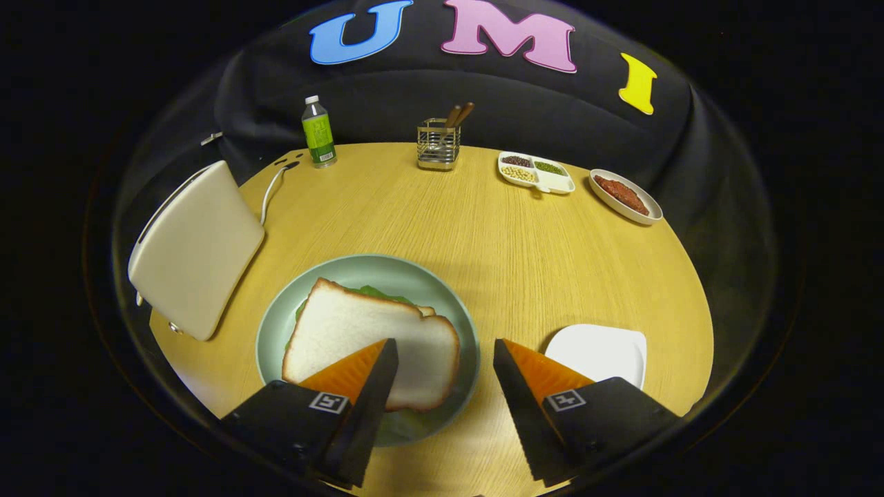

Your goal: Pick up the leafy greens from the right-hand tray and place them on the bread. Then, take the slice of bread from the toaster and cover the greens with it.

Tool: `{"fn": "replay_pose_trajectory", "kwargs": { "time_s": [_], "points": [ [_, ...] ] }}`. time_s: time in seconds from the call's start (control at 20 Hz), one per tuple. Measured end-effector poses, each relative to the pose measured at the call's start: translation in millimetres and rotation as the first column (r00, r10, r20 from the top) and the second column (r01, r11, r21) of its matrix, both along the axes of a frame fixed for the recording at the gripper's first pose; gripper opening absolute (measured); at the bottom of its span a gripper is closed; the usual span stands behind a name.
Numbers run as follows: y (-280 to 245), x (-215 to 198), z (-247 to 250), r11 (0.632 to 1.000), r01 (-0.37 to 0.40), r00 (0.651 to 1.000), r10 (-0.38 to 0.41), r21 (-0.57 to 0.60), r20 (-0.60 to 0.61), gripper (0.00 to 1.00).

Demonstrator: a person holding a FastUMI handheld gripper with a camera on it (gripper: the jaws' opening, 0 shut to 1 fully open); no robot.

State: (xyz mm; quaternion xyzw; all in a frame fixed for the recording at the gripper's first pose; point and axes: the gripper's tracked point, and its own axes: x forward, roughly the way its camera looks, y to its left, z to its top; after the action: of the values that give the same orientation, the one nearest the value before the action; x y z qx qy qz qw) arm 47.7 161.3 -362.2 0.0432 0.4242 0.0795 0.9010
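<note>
A slice of bread (pixel 366 338) lies flat on the pale green plate (pixel 414 276), just ahead of my left finger. Leafy greens (pixel 376 292) peek out from under its far edge, and a second slice's corner shows beneath it. My gripper (pixel 445 348) stands open above the plate's near right side with nothing between its fingers. The left fingertip overlaps the bread's near edge in the view. The cream toaster (pixel 193 248) stands to the left of the plate. A white tray (pixel 601 352) sits beyond the right finger, with nothing on it.
Along the far edge of the round wooden table (pixel 525 255) stand a green-labelled bottle (pixel 318 131), a wire holder (pixel 438 145) with utensils, a divided dish (pixel 536 172) of beans and an oval dish (pixel 626 196) of red food. A white cable (pixel 271 190) runs behind the toaster.
</note>
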Motion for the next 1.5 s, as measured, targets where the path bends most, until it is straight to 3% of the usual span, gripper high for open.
{"fn": "replay_pose_trajectory", "kwargs": {
  "time_s": [0.2,0.4,0.5,0.7,0.9,1.1,1.35,1.5],
  "points": [
    [-15,4,27,1.0,0.023,0.995,-0.023,0.008,0.097,0.98],
    [-29,3,78,1.0,0.015,0.974,-0.019,0.02,0.226,0.98],
    [-42,-1,115,1.0,0.004,0.946,-0.001,-0.006,0.323,0.98],
    [-59,-12,199,0.998,-0.011,0.858,0.044,-0.066,0.512,0.98],
    [-61,-20,279,0.999,-0.002,0.78,0.031,-0.047,0.625,0.97],
    [-71,-29,346,0.998,0.053,0.714,-0.021,-0.024,0.7,0.97],
    [-69,-53,384,0.994,0.11,0.667,-0.063,-0.014,0.743,0.98],
    [-53,-63,381,0.994,0.108,0.663,-0.054,-0.024,0.747,0.98]
  ]
}}
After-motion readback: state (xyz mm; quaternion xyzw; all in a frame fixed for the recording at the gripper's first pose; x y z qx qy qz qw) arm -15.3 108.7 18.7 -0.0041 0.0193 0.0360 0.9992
